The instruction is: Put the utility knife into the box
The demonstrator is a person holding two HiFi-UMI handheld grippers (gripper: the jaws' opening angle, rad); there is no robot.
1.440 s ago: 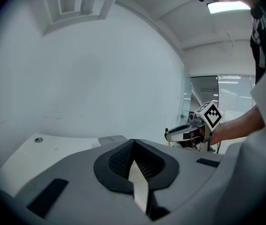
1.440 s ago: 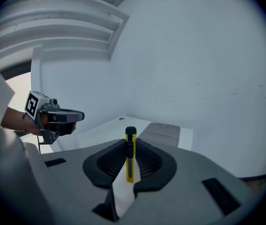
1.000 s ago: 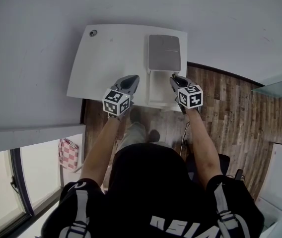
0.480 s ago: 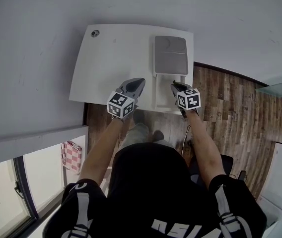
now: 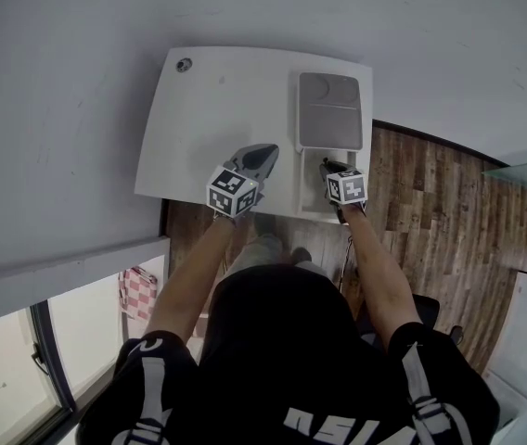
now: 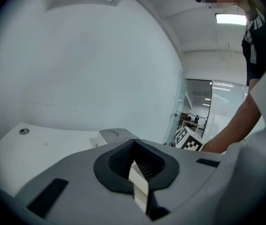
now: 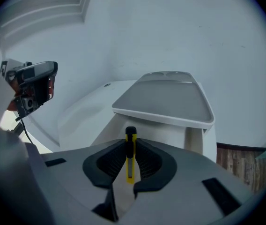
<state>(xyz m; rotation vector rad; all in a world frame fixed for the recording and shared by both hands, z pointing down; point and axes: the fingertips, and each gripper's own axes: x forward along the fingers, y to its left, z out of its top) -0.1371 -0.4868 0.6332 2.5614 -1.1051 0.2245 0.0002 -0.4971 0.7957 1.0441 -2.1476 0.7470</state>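
On the far right part of the white rectangular table [image 5: 208, 119], at about 2 o'clock from its middle in the head view, stands the white plastic box [image 5: 308, 185]. Its flat grey-looking lid [image 5: 330, 109] is opened towards 12 o'clock. The right gripper [image 5: 335, 168] hangs over the near part of this box. In the right gripper view its jaws are clenched on the slim yellow utility knife with a black tip [image 7: 130, 159]. The knife stands upright between the dark ribbed pads, its black end pointing at the box at 12 o'clock. The left gripper [image 5: 258, 158] hovers over the table at 9 o'clock from the right one, beside the box and apart from it. Its jaws are pressed together with nothing between them.

I judge the task to be more than half done: the knife is in the grip and is brought to the open box. What is left is to lower it inside and let it go. Whether the tip is already below the rim, I cannot tell.
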